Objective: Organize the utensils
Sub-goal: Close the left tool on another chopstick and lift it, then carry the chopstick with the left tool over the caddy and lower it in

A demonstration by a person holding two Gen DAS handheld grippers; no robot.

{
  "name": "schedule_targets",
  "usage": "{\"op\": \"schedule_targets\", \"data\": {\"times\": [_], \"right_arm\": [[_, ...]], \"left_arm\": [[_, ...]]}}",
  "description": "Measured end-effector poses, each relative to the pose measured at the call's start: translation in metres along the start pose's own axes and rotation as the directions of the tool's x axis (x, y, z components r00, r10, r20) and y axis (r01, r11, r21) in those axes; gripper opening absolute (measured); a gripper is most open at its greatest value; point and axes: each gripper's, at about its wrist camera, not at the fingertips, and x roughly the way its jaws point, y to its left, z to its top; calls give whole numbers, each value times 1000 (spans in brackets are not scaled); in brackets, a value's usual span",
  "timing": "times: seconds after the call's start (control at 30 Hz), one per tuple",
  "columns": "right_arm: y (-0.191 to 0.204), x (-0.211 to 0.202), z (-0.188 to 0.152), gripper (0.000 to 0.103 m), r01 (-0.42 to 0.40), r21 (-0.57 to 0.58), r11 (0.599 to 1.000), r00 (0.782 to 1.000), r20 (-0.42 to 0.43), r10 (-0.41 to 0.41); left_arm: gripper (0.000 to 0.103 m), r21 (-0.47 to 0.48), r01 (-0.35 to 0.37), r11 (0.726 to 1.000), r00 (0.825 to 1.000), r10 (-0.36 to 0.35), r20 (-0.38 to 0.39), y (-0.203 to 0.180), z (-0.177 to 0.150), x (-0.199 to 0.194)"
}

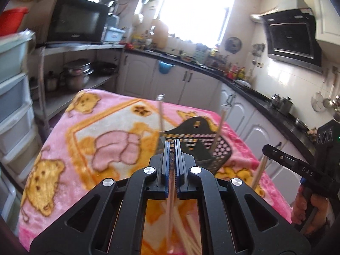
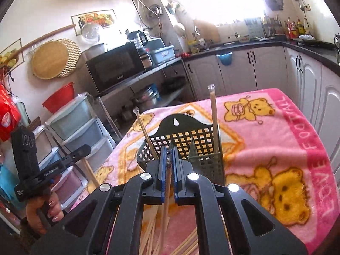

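The bench is draped in a pink blanket printed with yellow bears. Near its middle stands a dark perforated utensil basket, upright. At the near edge a loose heap of wooden chopsticks lies scattered on the blanket.

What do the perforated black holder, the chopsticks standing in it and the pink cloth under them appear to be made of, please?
Holder: apparently moulded plastic, matte black, with a uniform square grid and a keyhole hanging slot. Chopsticks: likely bamboo or light wood, pale tan and matte; small clear caps on top, possibly plastic. Cloth: seemingly plush fleece blanket, fuzzy nap, printed bears.
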Motion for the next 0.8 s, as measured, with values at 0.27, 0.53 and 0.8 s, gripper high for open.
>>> {"op": "schedule_targets", "data": {"times": [0.27, 0.53, 0.8], "right_arm": [[1, -25, 3, 5, 37, -39, 999, 998, 49, -35], [2, -50, 8, 5, 63, -63, 996, 994, 98, -57], [3, -68, 13, 5, 66, -81, 994, 989, 141, -55]], "left_arm": [[1, 51, 76, 996, 997, -76, -4, -36, 6, 6], [0, 85, 133, 988, 991, -134, 6, -63, 12, 3], [0, 125, 173, 977, 984, -177, 21, -83, 19, -2]]}}
